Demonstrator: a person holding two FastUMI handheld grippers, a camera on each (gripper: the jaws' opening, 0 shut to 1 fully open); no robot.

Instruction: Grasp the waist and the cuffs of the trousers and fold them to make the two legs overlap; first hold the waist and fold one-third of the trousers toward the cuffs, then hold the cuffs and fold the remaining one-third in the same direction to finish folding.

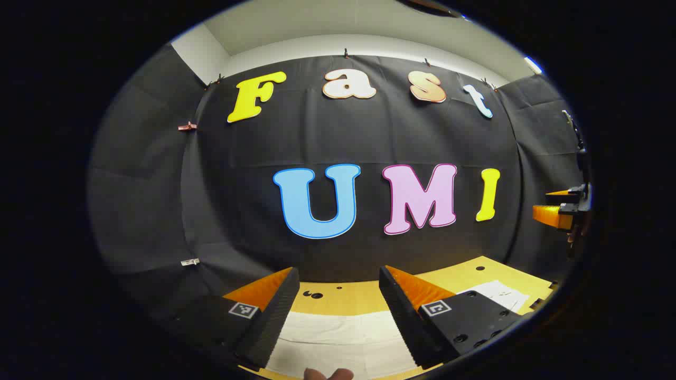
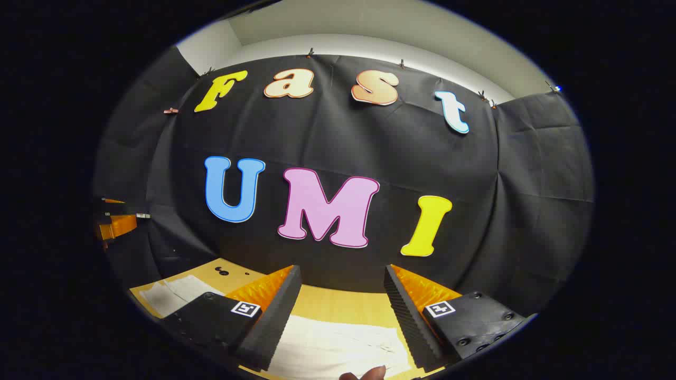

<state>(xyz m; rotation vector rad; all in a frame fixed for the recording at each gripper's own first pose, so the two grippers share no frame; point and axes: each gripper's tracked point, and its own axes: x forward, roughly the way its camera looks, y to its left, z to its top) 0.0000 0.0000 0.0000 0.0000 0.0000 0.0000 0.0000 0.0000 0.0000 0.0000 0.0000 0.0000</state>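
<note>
Much of the trousers point(image 1: 338, 338) is cut off by the lower edge of both views: only a pale, flat stretch of cloth shows, and neither waist nor cuffs can be told apart. In the left gripper view the white cloth lies on the counter point(image 1: 343, 298) between and below the fingers of the left tool point(image 1: 338, 311), whose jaws stand wide with nothing between them and are held above the cloth, not touching it. A fingertip point(image 1: 327, 373) of the person pokes in at the very bottom, mostly cropped. A further pale patch of cloth lies off to the right of that view, partly hidden behind the tool's body. In the right gripper view the right tool point(image 2: 340, 311) is likewise spread wide and holds nothing, with the trousers point(image 2: 338, 348) flat on the counter point(image 2: 338, 303) beneath it and another fingertip point(image 2: 369, 373) clipped at the bottom edge. The counter is a yellowish wooden board with a few small dark holes near its far edge. Behind it hangs black cloth point(image 1: 237, 174) clipped along the top, forming the booth's wall, and above that a plain pale wall and ceiling. At the far right edge of the left gripper view, the other tool shows small and distorted, its state hard to make out there.
</note>
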